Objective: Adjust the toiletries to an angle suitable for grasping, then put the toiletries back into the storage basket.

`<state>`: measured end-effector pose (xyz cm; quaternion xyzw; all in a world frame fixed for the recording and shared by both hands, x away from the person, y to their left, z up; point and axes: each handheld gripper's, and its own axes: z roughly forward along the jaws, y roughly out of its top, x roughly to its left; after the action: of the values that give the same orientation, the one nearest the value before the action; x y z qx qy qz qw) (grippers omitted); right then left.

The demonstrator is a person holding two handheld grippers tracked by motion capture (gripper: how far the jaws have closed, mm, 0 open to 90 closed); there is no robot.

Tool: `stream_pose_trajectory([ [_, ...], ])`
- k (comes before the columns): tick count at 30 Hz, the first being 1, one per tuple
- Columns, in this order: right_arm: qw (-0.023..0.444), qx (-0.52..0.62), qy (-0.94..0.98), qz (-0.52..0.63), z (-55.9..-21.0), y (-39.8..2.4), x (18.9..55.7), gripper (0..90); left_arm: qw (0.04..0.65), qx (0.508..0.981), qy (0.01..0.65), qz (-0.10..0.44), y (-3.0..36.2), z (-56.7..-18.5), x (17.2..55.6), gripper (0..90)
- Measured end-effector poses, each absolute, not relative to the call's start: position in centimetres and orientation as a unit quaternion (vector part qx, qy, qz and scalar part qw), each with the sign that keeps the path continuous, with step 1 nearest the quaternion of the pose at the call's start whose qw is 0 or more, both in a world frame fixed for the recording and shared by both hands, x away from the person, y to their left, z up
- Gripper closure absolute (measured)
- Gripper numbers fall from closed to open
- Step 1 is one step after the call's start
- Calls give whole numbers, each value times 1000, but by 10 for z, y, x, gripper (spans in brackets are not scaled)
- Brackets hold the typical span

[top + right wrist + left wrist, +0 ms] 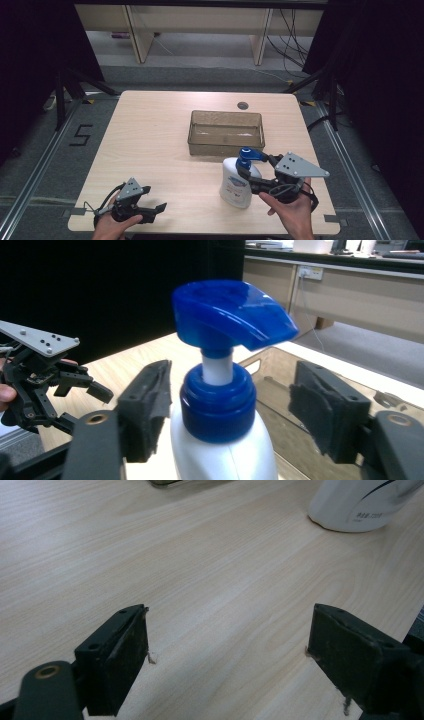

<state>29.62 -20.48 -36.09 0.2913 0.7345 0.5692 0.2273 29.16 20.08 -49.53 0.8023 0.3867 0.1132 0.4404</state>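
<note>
Surface (150,145): pale wood-grain top; its near edge is partly covered by the person's hands.
Pump bottle (236,181): white, with a blue collar and pump head, standing upright near the front right of the surface, just in front of the bin. In the left gripper view its base alone appears, cut off at the top right corner. The label print is too small to read.
Bin (225,131): translucent brownish box past the middle of the surface; nothing can be made out inside it. In the right gripper view its wall is seen behind the bottle, partly blocked by the jaws.
Right hand-held gripper (227,400): jaws apart, one on each side of the blue collar; a gap shows on the right side, while contact on the left side cannot be judged.
Left hand-held gripper (227,652): jaws spread wide over bare wood, holding nothing, well apart from the bottle, at the front left of the surface.
Hands: largely cut off by the bottom edge of the high view.
</note>
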Motion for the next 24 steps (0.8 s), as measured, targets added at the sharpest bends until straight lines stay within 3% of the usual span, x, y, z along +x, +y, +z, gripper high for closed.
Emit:
stream_pose_trajectory([
  [24,198,275,730,594,-367,-196,306,546,442,802,384,118,206,-495,285,158],
])
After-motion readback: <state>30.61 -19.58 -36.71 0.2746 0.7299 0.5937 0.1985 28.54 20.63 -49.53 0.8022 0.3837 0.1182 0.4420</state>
